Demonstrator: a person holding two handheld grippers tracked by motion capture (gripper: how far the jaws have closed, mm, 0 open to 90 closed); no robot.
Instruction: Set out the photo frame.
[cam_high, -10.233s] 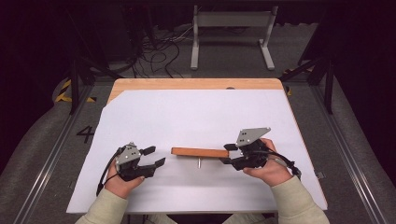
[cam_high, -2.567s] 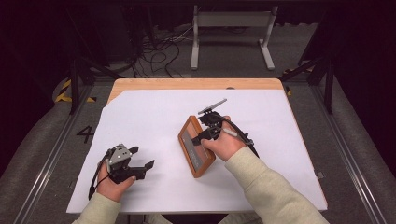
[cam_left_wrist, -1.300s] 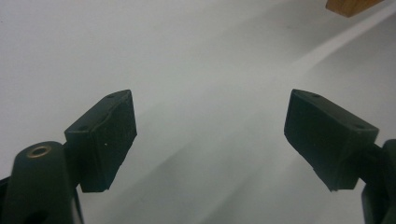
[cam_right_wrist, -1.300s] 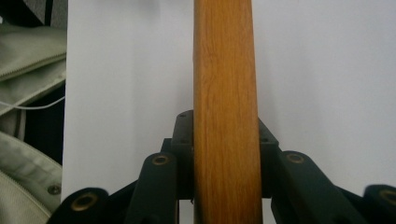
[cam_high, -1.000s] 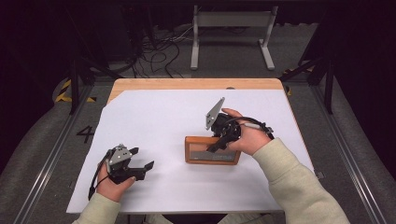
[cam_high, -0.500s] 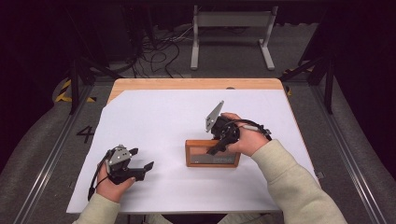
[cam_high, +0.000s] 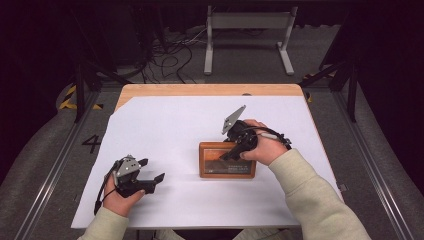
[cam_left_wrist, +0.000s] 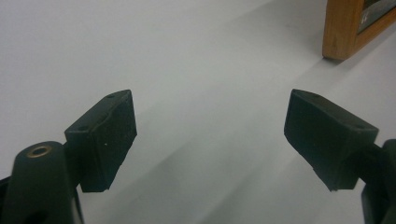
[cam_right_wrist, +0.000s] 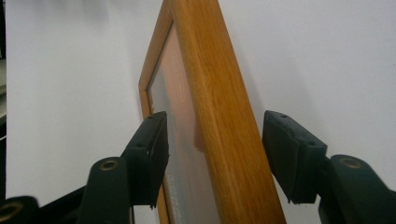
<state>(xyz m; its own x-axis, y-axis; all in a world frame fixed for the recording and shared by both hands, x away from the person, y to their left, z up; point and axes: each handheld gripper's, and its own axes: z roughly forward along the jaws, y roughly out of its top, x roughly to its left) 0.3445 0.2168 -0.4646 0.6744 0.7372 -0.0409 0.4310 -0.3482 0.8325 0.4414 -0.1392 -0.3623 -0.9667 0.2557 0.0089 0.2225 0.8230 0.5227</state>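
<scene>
A wooden picture frame (cam_high: 227, 161) stands on its long edge on the white sheet (cam_high: 165, 125), right of centre, its glass facing the person. My right gripper (cam_high: 226, 154) straddles the frame's top edge. Its jaws have just been opening. In the right gripper view the frame (cam_right_wrist: 219, 116) runs between the right gripper (cam_right_wrist: 212, 149) pads, and the right pad stands apart from the wood. My left gripper (cam_high: 150, 170) rests open on the sheet at the front left, nothing in it. In the left gripper view, beyond the left gripper (cam_left_wrist: 210, 135), the frame's corner (cam_left_wrist: 343, 28) shows far off at the top right.
The sheet covers most of a wooden table (cam_high: 200, 90), whose bare strip runs along the far edge. A metal stand (cam_high: 247, 30) and cables (cam_high: 170, 55) lie on the floor behind the table. Rails run along both sides.
The frame went from lying lengthwise in the right gripper to standing crosswise on the sheet. Over the last second the right hand has barely shifted. The left hand has stayed put.
</scene>
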